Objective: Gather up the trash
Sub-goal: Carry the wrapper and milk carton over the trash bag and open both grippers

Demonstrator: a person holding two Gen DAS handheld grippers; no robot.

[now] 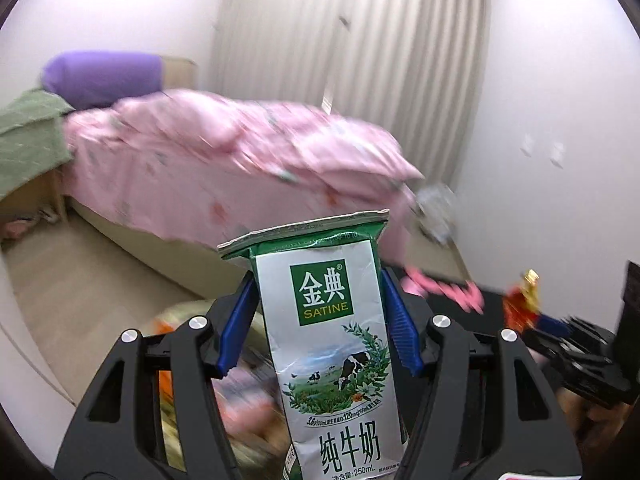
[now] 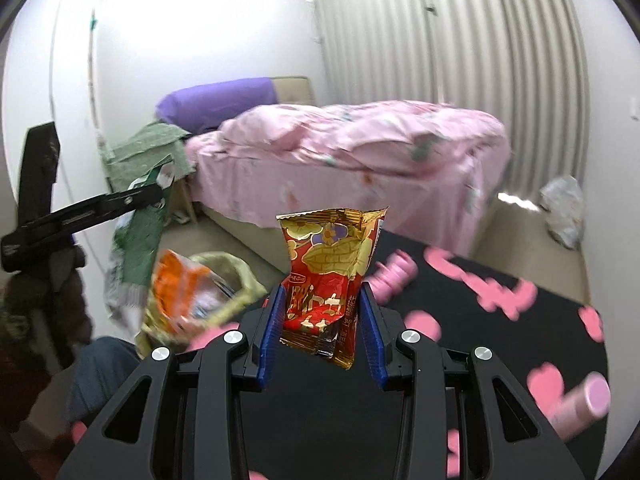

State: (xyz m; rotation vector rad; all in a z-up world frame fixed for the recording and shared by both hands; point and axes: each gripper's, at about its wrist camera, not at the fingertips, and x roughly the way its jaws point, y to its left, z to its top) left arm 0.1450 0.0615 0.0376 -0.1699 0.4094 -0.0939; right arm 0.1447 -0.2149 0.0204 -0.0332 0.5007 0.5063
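My left gripper [image 1: 318, 320] is shut on a green and silver Satine milk carton [image 1: 332, 344], held upright in the air. My right gripper [image 2: 322, 320] is shut on a red and gold snack wrapper [image 2: 328, 276], also lifted. In the right wrist view the left gripper [image 2: 154, 192] with the carton [image 2: 140, 236] shows at the left, above an open yellowish bag [image 2: 236, 284] with orange wrappers [image 2: 180, 284] in it. In the left wrist view the right gripper's wrapper [image 1: 520, 300] shows at the right.
A bed with a pink quilt [image 2: 352, 148] and a purple pillow [image 2: 216, 102] stands behind. A black rug with pink shapes [image 2: 492, 304] lies below, with pink cylinders [image 2: 394, 274] on it. A crumpled clear bag [image 2: 564, 208] lies by the curtain [image 2: 460, 40].
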